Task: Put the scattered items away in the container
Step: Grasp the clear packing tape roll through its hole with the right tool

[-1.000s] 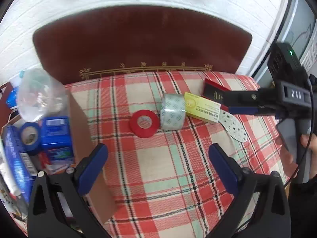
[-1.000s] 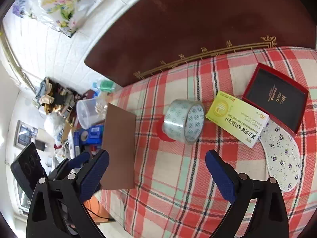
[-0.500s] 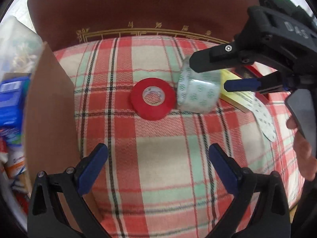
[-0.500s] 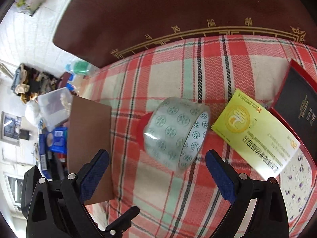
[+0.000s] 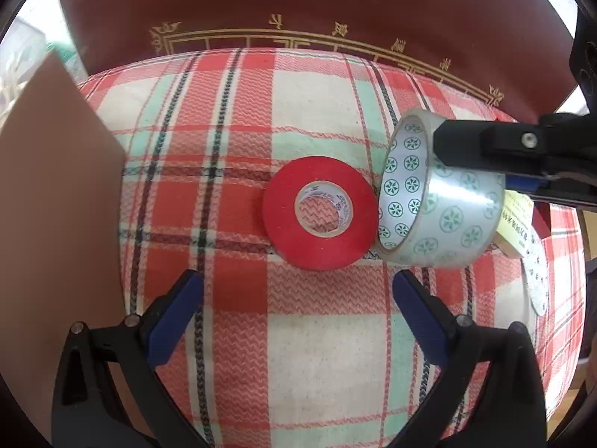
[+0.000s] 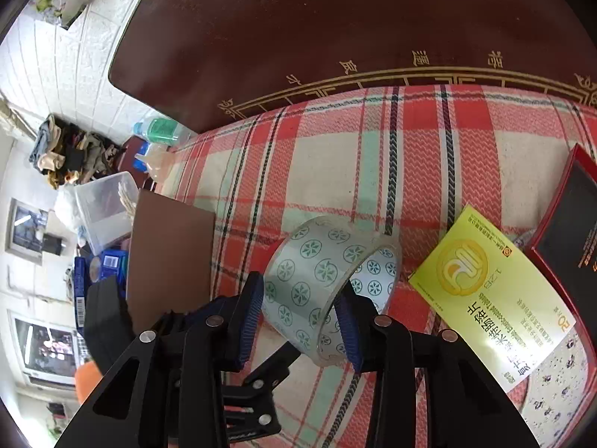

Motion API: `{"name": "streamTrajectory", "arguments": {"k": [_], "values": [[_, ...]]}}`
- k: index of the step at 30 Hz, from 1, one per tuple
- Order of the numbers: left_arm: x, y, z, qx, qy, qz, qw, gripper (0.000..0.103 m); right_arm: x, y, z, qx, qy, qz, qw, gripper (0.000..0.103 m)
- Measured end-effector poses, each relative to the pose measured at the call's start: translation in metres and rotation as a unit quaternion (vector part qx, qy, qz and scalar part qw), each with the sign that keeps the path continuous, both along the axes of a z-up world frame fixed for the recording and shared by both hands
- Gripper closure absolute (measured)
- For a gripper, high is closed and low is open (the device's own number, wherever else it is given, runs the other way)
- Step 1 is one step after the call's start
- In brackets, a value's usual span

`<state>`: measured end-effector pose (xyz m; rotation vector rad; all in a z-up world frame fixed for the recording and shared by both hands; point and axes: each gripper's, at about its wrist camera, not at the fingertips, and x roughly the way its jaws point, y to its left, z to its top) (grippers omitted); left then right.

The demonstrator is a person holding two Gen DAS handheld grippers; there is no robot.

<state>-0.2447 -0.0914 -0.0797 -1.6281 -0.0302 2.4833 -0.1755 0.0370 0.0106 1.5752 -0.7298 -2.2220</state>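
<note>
A red tape roll (image 5: 319, 218) lies flat on the plaid cloth (image 5: 317, 343). A clear tape roll with green flower print (image 5: 440, 201) stands on edge to its right, touching it. My right gripper (image 6: 298, 317) is shut on the clear roll (image 6: 321, 280), one pad on each side of its wall. My left gripper (image 5: 298, 321) is open and empty, just in front of the red roll. The cardboard box flap (image 5: 52, 201) rises at the left; it also shows in the right wrist view (image 6: 168, 257).
A yellow medicine box (image 6: 492, 295), a red-rimmed dark box (image 6: 567, 231) and a flowered insole (image 6: 552, 392) lie to the right. The dark headboard (image 5: 317, 3) stands behind. Blue boxes (image 6: 104, 265) sit in the container; a plastic tub (image 6: 100, 209) stands beyond.
My right gripper closed on the clear tape roll. My left gripper moved forward and closer to the red roll, still open.
</note>
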Motion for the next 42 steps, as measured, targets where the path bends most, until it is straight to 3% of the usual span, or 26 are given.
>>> {"name": "streamTrajectory", "arguments": {"k": [7,18,22,28,32,36,42], "values": [[-0.010,0.000,-0.015,-0.005,-0.012,-0.006,0.9999,0.001,0.003,0.005,-0.002,-0.073,0.001,0.000,0.997,0.075],[-0.019,0.002,-0.019,-0.014,0.002,-0.018,0.9997,0.001,-0.013,0.000,-0.025,-0.109,-0.024,0.006,0.994,0.075],[-0.020,0.011,-0.021,-0.034,0.010,-0.035,0.9987,0.001,-0.021,-0.006,-0.034,-0.088,-0.040,0.009,0.995,0.075],[-0.023,0.008,-0.019,-0.021,0.030,-0.043,0.9984,0.001,-0.031,-0.012,-0.027,-0.054,-0.045,0.028,0.997,0.074],[-0.016,-0.003,-0.015,0.022,0.053,-0.042,0.9975,0.001,-0.031,-0.014,-0.027,-0.074,-0.045,0.044,0.995,0.073],[-0.004,-0.014,-0.014,0.070,0.077,-0.054,0.9930,0.001,-0.032,-0.021,-0.030,-0.051,-0.055,0.061,0.995,0.067],[-0.010,-0.002,-0.015,0.049,0.083,-0.077,0.9924,0.001,-0.034,-0.040,-0.037,0.029,-0.054,0.125,0.990,0.063]]}}
